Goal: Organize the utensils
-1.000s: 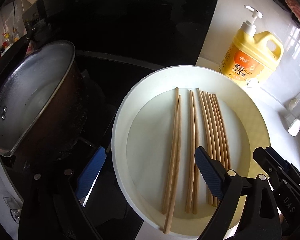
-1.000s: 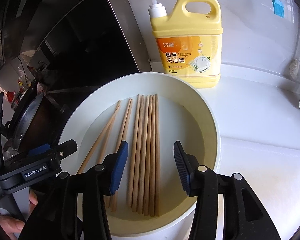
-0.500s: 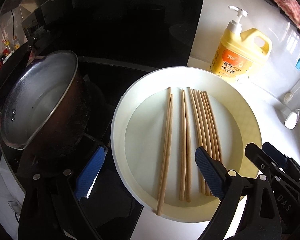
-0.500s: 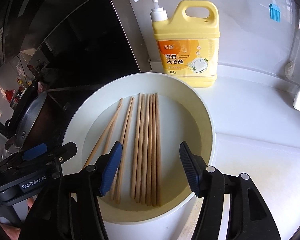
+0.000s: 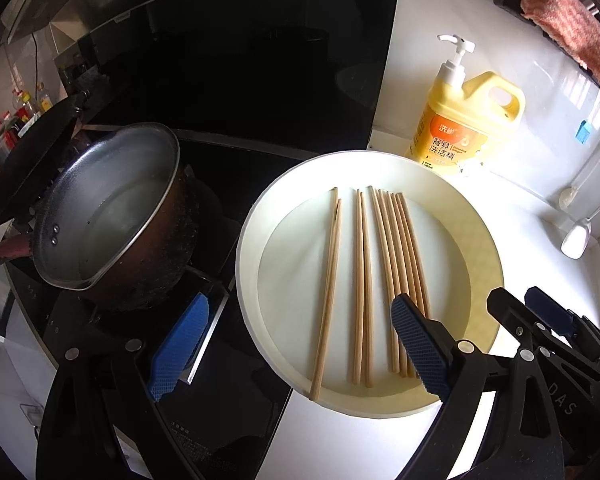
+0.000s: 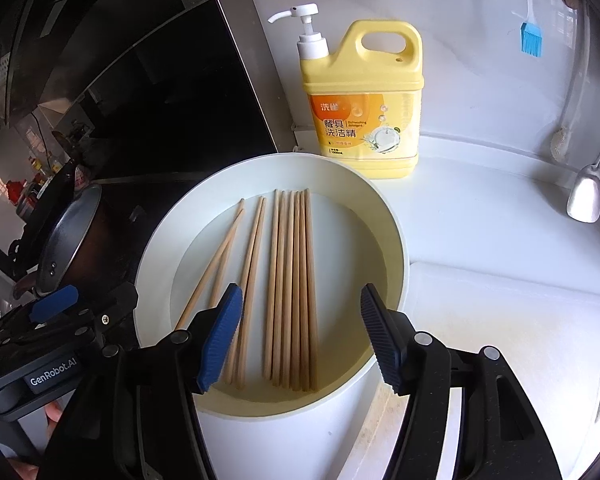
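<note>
Ten chopsticks are seen lying flat in one white bowl on the table: two at 9 o'clock, two in the middle, six at 3 o'clock. Both tongs are pointed steeply down over the bowl. The right tongs have just been opening, with nothing held. The left tongs are spread wide and empty. One pot with water is seen on the stove.

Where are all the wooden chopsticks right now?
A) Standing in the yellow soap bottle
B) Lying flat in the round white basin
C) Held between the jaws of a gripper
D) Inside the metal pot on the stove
B: the chopsticks lie side by side on the bottom of the white basin, and both grippers' jaws are empty.
</note>
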The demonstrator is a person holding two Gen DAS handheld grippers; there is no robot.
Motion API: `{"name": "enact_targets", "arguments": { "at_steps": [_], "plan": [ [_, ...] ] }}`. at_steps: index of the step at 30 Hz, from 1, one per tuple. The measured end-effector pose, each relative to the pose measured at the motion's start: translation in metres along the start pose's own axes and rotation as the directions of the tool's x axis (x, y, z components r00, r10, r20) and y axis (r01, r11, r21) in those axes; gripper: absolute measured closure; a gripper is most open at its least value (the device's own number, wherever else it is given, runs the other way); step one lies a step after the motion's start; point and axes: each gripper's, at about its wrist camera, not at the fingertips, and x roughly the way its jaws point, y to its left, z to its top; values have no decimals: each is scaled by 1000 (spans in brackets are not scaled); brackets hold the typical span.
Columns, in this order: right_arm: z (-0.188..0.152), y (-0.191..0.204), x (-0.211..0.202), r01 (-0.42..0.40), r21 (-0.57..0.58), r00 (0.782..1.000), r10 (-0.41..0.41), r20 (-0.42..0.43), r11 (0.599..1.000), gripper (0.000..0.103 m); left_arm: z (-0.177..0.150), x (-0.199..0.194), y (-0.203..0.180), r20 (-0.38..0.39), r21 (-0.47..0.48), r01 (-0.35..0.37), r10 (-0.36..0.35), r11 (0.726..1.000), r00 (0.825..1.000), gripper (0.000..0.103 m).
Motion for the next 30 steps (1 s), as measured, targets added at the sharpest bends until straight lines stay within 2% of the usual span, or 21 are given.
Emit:
{"name": "enact_targets", "arguments": {
  "at_steps": [13,18,30],
  "plan": [
    [-2,2,-10,2,-2,1000,-2,-1,1000,43,-4,-13,-4,13,7,-18,18,1000,1000,10],
    [-2,3,-13,2,-11,1000,-2,1,1000,43,-4,-14,-8,9,23,-54,54,998,999,9],
    [-3,4,-16,9,-31,1000,-9,-3,999,43,-7,-15,-9,-2,12,-62,62,998,998,8]
  ]
}}
